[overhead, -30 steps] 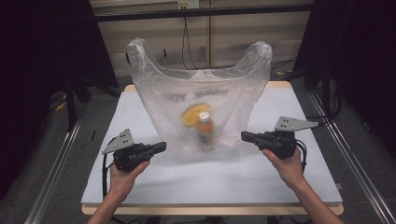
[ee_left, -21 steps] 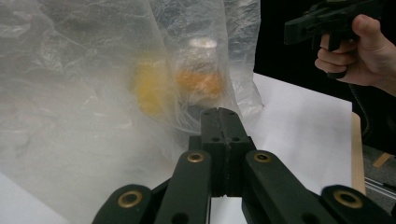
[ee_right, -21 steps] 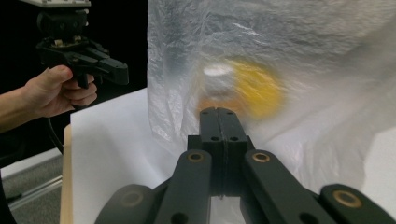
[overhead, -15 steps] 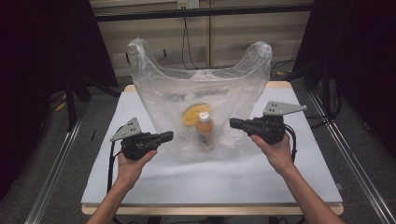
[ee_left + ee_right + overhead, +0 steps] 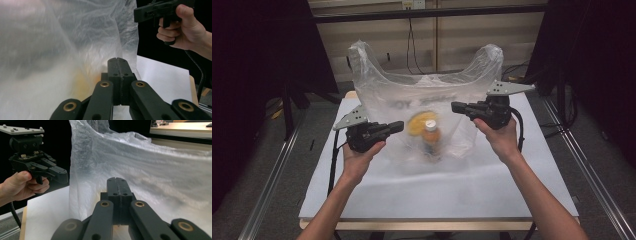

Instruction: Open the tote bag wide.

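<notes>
Reaching in from the bottom of the high view, a person's two bare forearms are rising over a white-topped counter (image 5: 362, 200), each hand wrapped around a black two-jaw gripper. At left, the left hand (image 5: 357, 162) is gripping its tool from below, wrist bent slightly upward, and the left gripper (image 5: 396, 126) is pointing rightward at the lower left side of a clear plastic bag (image 5: 427, 100). Its jaws are clenched flat against each other with nothing between them, as the left gripper view confirms, with the tips just short of the crinkled film or barely at it; contact cannot be judged. A grey three-cornered plate (image 5: 352, 119) is sitting on top of it, and a cable is trailing down beside the wrist.

The bag is standing upright at the middle of the counter, its two handle loops lifted at the upper corners and faint lettering showing across its front. Inside, low and central, a bottle (image 5: 430, 137) with a white cap is standing beside a round orange shape (image 5: 416, 125), blurred by the plastic.

At right, the right forearm is stretching farther forward and higher, the right hand (image 5: 497, 135) holding its tool near the bag's upper right side. The right gripper (image 5: 457, 106) is aiming leftward, jaws likewise pressed together and empty.
</notes>
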Available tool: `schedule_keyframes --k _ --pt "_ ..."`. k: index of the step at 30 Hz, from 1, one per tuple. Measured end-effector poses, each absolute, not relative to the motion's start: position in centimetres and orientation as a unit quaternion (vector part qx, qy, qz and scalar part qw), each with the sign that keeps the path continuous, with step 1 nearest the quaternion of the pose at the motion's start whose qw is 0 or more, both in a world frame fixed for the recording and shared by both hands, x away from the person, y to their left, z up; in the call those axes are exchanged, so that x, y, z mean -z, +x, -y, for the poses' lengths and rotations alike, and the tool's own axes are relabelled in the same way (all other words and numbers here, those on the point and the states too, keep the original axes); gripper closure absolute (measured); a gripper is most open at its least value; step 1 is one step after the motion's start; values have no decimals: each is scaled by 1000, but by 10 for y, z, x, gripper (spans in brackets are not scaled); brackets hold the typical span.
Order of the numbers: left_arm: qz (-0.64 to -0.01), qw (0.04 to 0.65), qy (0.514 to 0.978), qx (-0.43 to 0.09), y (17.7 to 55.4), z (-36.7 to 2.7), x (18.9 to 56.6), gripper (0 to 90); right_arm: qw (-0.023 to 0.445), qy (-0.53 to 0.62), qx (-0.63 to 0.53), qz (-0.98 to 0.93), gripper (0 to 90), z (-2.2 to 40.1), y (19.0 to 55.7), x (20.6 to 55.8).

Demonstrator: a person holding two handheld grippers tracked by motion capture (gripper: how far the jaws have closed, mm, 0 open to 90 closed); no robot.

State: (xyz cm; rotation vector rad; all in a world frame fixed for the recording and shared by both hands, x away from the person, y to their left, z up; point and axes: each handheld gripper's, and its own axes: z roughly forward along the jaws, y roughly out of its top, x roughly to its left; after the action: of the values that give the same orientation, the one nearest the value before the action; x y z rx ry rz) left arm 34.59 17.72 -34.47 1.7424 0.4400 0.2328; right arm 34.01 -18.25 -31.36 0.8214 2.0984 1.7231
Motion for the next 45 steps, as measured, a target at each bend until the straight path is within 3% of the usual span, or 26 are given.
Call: schedule_keyframes --k 12,19,37,45 --pt "-190 638 740 -97 359 -168 334 900 150 290 -604 -727 900 171 359 308" --pt "-180 640 739 -110 373 -156 306 900 168 290 -604 -723 900 167 370 282" --pt "-193 633 738 -129 411 -127 252 900 184 323 -566 -736 900 155 405 256" --pt "-212 593 767 -127 426 -118 273 900 174 336 -545 -748 900 149 415 270"
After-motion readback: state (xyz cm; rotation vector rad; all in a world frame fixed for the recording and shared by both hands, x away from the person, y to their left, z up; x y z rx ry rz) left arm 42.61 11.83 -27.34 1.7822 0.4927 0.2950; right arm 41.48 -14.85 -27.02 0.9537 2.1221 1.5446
